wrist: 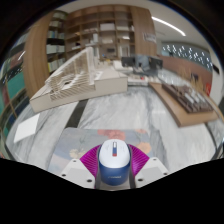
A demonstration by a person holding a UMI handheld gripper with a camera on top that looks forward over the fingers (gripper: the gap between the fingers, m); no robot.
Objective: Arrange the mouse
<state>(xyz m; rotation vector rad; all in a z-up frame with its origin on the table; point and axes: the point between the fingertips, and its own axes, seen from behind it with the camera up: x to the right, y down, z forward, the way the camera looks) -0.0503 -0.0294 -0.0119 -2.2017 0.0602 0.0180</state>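
Observation:
A white and blue computer mouse [112,162] sits between my gripper's [112,163] two fingers, with its white top and scroll wheel facing up. The magenta pads [87,158] press against both of its sides. The mouse looks lifted above the table [150,115], which lies well below and ahead. The mouse's underside is hidden.
A long white box [78,85] lies on the table ahead to the left. A wooden board with small items [188,100] lies to the right. Bookshelves [100,30] stand along the far wall. A grey patch [80,118] lies on the table just beyond the fingers.

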